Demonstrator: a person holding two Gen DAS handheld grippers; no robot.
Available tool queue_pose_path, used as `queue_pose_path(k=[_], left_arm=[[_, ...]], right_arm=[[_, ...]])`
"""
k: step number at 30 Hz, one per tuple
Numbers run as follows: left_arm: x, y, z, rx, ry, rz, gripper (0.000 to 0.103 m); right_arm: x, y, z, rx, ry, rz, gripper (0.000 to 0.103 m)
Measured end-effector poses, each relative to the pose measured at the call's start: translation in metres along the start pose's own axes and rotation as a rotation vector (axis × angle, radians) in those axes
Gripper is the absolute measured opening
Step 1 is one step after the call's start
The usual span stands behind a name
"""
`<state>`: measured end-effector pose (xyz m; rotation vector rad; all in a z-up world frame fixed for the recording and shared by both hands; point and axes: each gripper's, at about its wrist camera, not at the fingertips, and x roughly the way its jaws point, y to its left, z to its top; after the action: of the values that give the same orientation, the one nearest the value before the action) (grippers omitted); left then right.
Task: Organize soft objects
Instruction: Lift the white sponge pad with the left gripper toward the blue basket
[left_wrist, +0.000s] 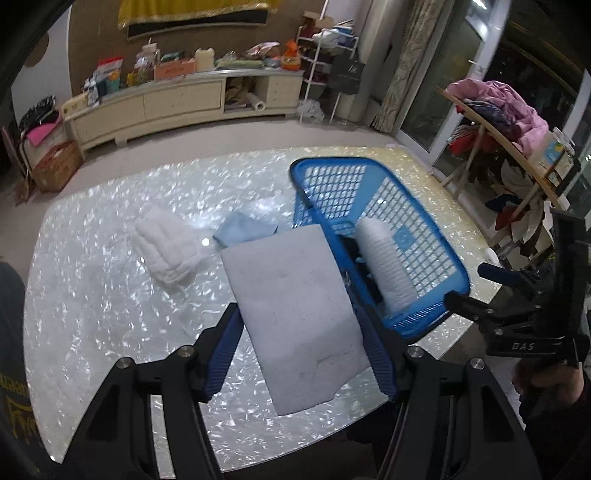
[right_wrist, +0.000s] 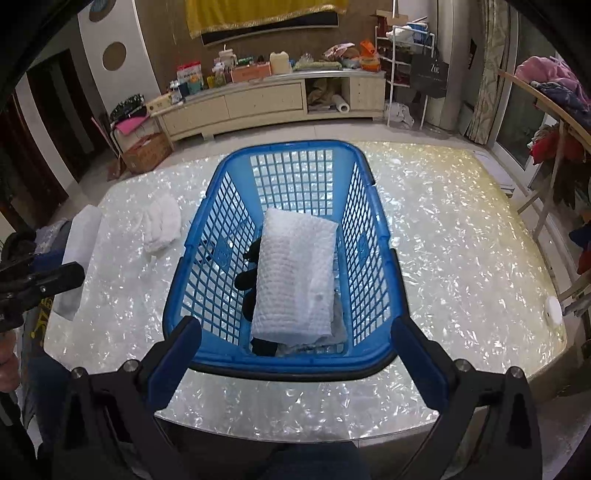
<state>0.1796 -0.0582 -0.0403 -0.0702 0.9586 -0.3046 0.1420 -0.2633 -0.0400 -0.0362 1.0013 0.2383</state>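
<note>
Above the pearly tabletop (left_wrist: 110, 314), the left gripper (left_wrist: 299, 354) pinches a pale grey cloth (left_wrist: 295, 314) between its fingers, while the right gripper (right_wrist: 295, 363) hangs spread wide and empty over the blue basket (right_wrist: 207, 251) holding a folded white towel (right_wrist: 295, 280).

A flat white foam pad (left_wrist: 295, 317) hangs tilted left of the blue plastic lattice basket (right_wrist: 207, 236) — a folded white waffle towel (right_wrist: 295, 280) lies inside, a crumpled white cloth (left_wrist: 168, 245) far left.

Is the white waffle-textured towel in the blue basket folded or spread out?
Folded. The white waffle-textured towel lies as a compact rectangle inside the blue plastic basket, atop dark items.
</note>
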Motion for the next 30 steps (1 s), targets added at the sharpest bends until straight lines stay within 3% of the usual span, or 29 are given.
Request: queue_pose_path(k=[13,30], left_arm=[[0.010,-0.057,0.029,0.115,-0.002,-0.022,0.062],[0.118,-0.104,0.062,0.223,0.109,-0.032,0.062]], right_arm=[[-0.003,-0.026,0.002,0.024,-0.028,0.000,0.103],[0.022,-0.071,0.001,0.103,0.005,-0.010,0.103]])
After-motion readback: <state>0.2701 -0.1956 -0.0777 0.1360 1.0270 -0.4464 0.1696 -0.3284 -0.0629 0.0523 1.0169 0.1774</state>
